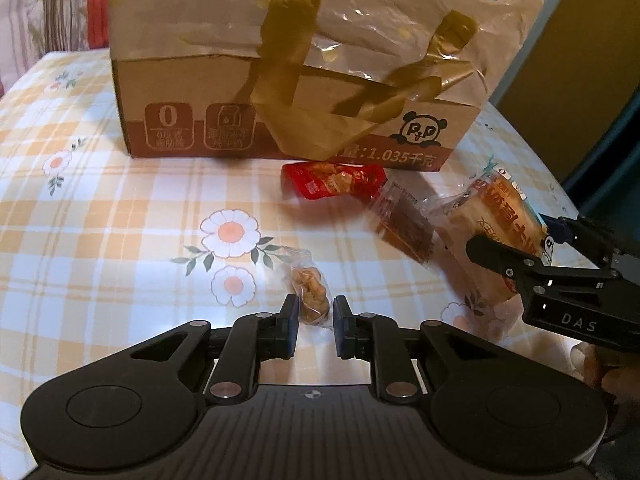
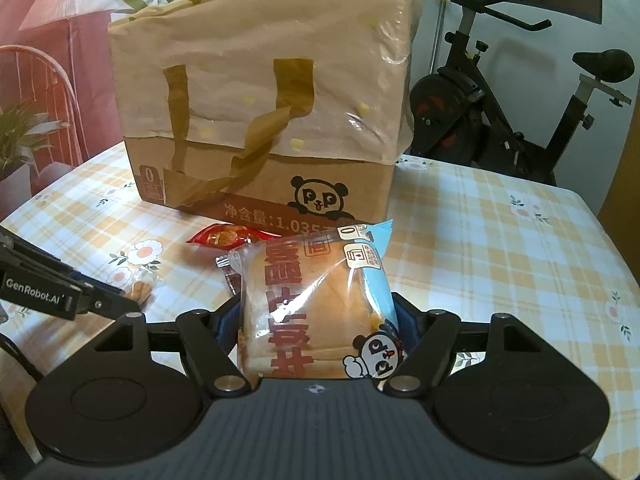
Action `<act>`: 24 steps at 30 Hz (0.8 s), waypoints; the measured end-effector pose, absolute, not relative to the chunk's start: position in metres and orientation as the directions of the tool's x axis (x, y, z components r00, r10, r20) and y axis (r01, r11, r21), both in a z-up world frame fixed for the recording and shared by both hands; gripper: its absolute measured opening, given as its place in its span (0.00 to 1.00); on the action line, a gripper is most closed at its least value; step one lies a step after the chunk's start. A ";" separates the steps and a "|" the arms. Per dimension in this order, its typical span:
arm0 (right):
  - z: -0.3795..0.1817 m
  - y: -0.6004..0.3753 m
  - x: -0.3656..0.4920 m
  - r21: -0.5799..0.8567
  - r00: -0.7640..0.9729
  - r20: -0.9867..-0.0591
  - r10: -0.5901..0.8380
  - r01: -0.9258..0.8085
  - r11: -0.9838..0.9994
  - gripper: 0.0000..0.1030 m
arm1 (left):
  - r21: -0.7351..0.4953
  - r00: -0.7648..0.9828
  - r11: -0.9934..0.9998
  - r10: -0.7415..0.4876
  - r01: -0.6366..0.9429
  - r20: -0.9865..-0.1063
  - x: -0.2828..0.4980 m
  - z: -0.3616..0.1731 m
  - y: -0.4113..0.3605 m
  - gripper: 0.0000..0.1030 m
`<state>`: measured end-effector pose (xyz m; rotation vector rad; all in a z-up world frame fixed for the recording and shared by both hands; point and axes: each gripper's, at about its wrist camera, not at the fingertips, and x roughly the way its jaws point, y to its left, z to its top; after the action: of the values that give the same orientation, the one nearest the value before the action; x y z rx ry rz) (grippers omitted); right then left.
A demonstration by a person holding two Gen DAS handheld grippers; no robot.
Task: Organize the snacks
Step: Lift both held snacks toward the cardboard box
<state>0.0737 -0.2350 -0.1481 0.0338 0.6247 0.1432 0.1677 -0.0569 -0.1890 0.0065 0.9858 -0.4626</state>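
A small clear packet of nuts [image 1: 310, 292] lies on the checked tablecloth, and my left gripper [image 1: 316, 312] is shut on its near end, a pad against each side. A bread packet [image 2: 312, 304] with a panda print sits between the fingers of my right gripper [image 2: 318, 320], which is shut on it; the left wrist view shows that gripper [image 1: 520, 236] at the right with the bread [image 1: 492, 216]. A red snack packet [image 1: 332, 180] and a brown bar in clear wrap [image 1: 404, 224] lie by the box.
A tall cardboard box [image 2: 260, 120] wrapped in a tan bag with hanging straps stands at the back of the table [image 1: 100, 220]. An exercise bike [image 2: 500, 100] stands behind the table's far right corner. Potted plants are at the left.
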 end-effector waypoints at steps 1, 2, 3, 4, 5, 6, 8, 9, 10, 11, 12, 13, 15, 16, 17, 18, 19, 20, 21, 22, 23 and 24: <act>-0.148 -0.235 0.074 0.076 0.801 -0.581 0.145 -0.124 0.989 0.72 | -0.188 0.469 0.902 -0.369 0.388 -0.802 0.168 -0.189 -0.058 0.19; -0.149 -0.234 0.074 0.076 0.800 -0.582 0.147 -0.126 0.989 0.72 | -0.180 0.474 0.902 -0.367 0.394 -0.800 0.167 -0.189 -0.058 0.20; -0.149 -0.233 0.074 0.076 0.799 -0.583 0.148 -0.129 0.989 0.72 | -0.177 0.478 0.901 -0.366 0.395 -0.798 0.168 -0.189 -0.059 0.20; -0.149 -0.232 0.074 0.075 0.799 -0.582 0.150 -0.131 0.989 0.72 | -0.179 0.480 0.901 -0.368 0.394 -0.796 0.168 -0.189 -0.058 0.20; -0.149 -0.232 0.074 0.074 0.799 -0.582 0.151 -0.133 0.988 0.72 | -0.180 0.482 0.901 -0.370 0.396 -0.794 0.169 -0.189 -0.057 0.19; -0.149 -0.232 0.073 0.073 0.799 -0.581 0.152 -0.135 0.988 0.72 | -0.181 0.485 0.899 -0.375 0.399 -0.790 0.168 -0.188 -0.057 0.18; -0.148 -0.232 0.073 0.071 0.800 -0.581 0.149 -0.133 0.989 0.72 | -0.174 0.499 0.899 -0.375 0.402 -0.781 0.166 -0.189 -0.055 0.18; -0.148 -0.233 0.072 0.070 0.801 -0.581 0.147 -0.130 0.989 0.72 | -0.167 0.511 0.902 -0.370 0.399 -0.776 0.164 -0.189 -0.053 0.18; -0.147 -0.233 0.072 0.070 0.801 -0.580 0.145 -0.128 0.989 0.72 | -0.168 0.522 0.903 -0.371 0.395 -0.768 0.162 -0.188 -0.051 0.18; -0.147 -0.234 0.072 0.069 0.802 -0.580 0.143 -0.127 0.990 0.72 | -0.178 0.534 0.903 -0.380 0.391 -0.755 0.160 -0.185 -0.046 0.17; -0.147 -0.235 0.071 0.068 0.803 -0.580 0.140 -0.124 0.990 0.72 | -0.186 0.546 0.903 -0.387 0.387 -0.743 0.158 -0.182 -0.042 0.17; -0.147 -0.235 0.071 0.067 0.803 -0.580 0.138 -0.122 0.990 0.72 | -0.192 0.558 0.902 -0.395 0.387 -0.730 0.155 -0.179 -0.038 0.17; -0.147 -0.235 0.070 0.066 0.804 -0.579 0.136 -0.120 0.991 0.72 | -0.212 0.580 0.894 -0.421 0.395 -0.698 0.149 -0.171 -0.031 0.18; -0.146 -0.235 0.069 0.067 0.804 -0.579 0.136 -0.120 0.991 0.72 | -0.209 0.596 0.893 -0.426 0.399 -0.681 0.146 -0.167 -0.029 0.18; -0.146 -0.234 0.069 0.069 0.804 -0.578 0.138 -0.121 0.990 0.72 | -0.203 0.610 0.894 -0.425 0.400 -0.669 0.143 -0.163 -0.028 0.18; -0.145 -0.233 0.068 0.072 0.805 -0.576 0.144 -0.125 0.990 0.72 | -0.197 0.625 0.895 -0.423 0.400 -0.656 0.141 -0.159 -0.027 0.18; -0.143 -0.233 0.067 0.075 0.807 -0.571 0.151 -0.131 0.989 0.72 | -0.193 0.638 0.897 -0.422 0.399 -0.643 0.140 -0.155 -0.026 0.18; -0.141 -0.232 0.066 0.077 0.811 -0.563 0.159 -0.140 0.987 0.72 | -0.190 0.652 0.898 -0.421 0.397 -0.631 0.138 -0.151 -0.025 0.18; -0.139 -0.231 0.065 0.076 0.815 -0.556 0.165 -0.148 0.986 0.72 | -0.185 0.664 0.899 -0.420 0.396 -0.618 0.136 -0.147 -0.023 0.18; -0.136 -0.229 0.064 0.074 0.820 -0.545 0.173 -0.158 0.985 0.72 | -0.179 0.678 0.901 -0.418 0.396 -0.605 0.135 -0.143 -0.022 0.18; -0.133 -0.228 0.062 0.072 0.825 -0.536 0.178 -0.165 0.984 0.72 | -0.170 0.692 0.902 -0.416 0.397 -0.590 0.134 -0.138 -0.021 0.18; -0.129 -0.226 0.060 0.071 0.832 -0.523 0.185 -0.174 0.982 0.72 | -0.162 0.705 0.903 -0.415 0.399 -0.575 0.132 -0.133 -0.019 0.18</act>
<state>0.0604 -0.2261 -0.1288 0.0204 0.5562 0.1901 0.1322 -0.0193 -0.1326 -0.0260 0.6458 -0.4522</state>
